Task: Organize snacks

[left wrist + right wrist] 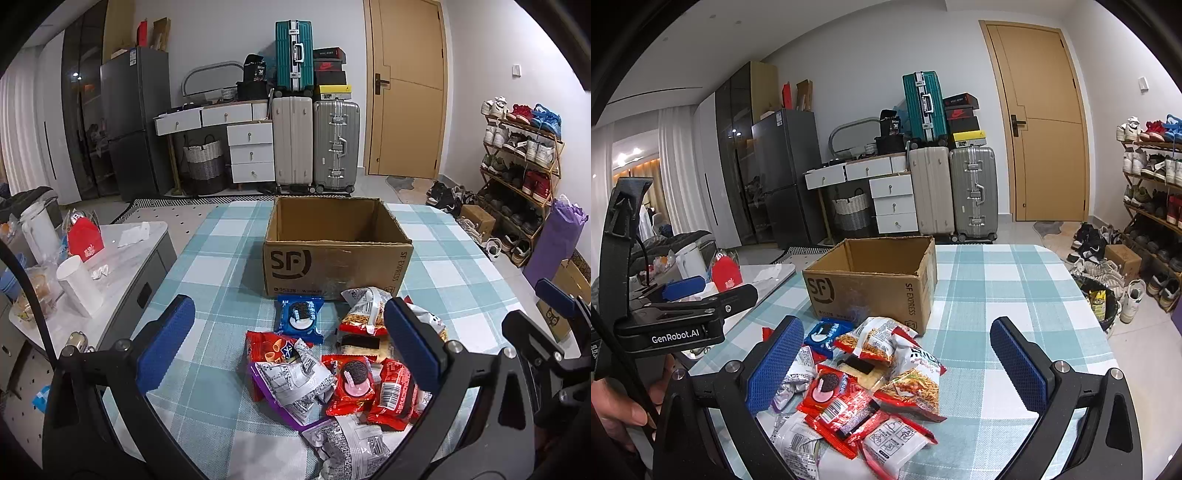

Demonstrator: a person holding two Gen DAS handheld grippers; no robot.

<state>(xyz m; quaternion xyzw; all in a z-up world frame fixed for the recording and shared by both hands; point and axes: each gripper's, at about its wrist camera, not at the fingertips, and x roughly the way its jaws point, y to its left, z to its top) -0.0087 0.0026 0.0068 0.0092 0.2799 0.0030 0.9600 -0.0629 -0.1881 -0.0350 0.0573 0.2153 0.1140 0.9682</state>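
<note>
My left gripper (291, 343) hovers above the snack pile (332, 373) with its blue pads spread wide and nothing between them; the left pad (166, 343) stands at 9 o'clock of the pile, the right pad at 3 o'clock.

My right gripper (897, 369) is likewise spread apart and empty, its pads flanking the same pile (864, 387) in the right wrist view.

The snacks lie heaped on the blue-and-white checked tablecloth (221, 258), just in front of the cardboard box (334, 254).

- Blue Oreo pack (300, 314): at 12 o'clock of the pile, almost touching the box's front wall.
- Red Oreo pack (352, 384): near the pile's centre, resting on other red wrappers.
- Noodle-snack bag (364, 314): at 1 o'clock of the pile, beside the blue pack.
- Purple-edged bag (288, 391): at 7 o'clock, printed back upward.

The box, marked "SF", stands open-topped at 12 o'clock of the pile; no contents show inside it from either view.

In the right wrist view the left gripper's body (676, 317) appears at 9 o'clock, with my left hand (617, 406) below it at 8 o'clock.

Beyond the table, at 12 o'clock, stand the suitcases (314, 144) and a wooden door (406, 88); a shoe rack (521, 162) sits at 3 o'clock.
</note>
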